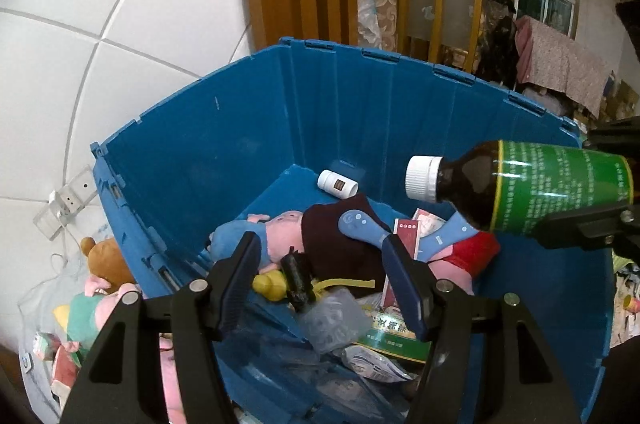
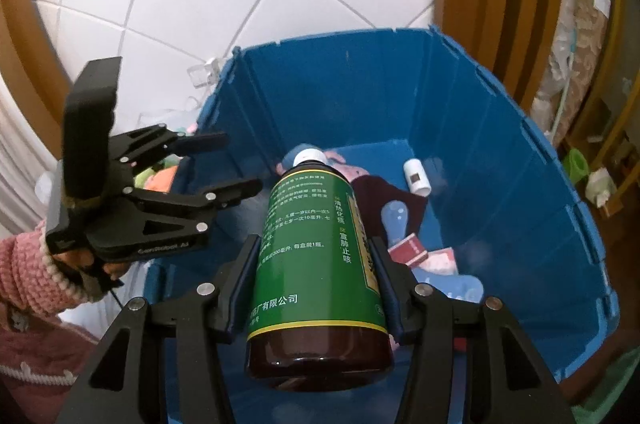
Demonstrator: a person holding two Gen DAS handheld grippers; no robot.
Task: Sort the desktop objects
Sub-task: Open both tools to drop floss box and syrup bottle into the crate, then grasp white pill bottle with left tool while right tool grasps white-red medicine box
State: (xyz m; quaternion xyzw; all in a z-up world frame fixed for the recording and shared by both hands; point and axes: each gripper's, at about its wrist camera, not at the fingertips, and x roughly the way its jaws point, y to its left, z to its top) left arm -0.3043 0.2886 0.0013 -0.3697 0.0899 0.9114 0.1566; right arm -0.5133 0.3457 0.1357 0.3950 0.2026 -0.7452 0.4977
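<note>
Brown bottle [image 2: 316, 264]: dark amber body, white ribbed screw cap, green wrap label edged in yellow with white printed text. Gripped across the label by the right gripper [image 2: 316, 288], jaws closed on both sides of the body. Tilted cap-first and held in the air above the open blue bin [image 2: 500, 151], clear of the contents.

Left gripper [image 1: 320, 280]: jaws parted, nothing between the pads; poised over the near left part of the bin. Held by a hand [image 2: 86, 264] in a pink knitted sleeve.

Bin contents: plush pig toy [image 1: 316, 244] in dark top and red skirt; small white pill bottle [image 1: 338, 183] lying on the bin floor by the far wall; red-and-white carton [image 1: 406, 236]; clear crumpled packets [image 1: 332, 320]; small yellow item [image 1: 270, 284].

Outside the bin, on the left: brown plush toy [image 1: 106, 260], white tiled floor [image 1: 100, 23].
</note>
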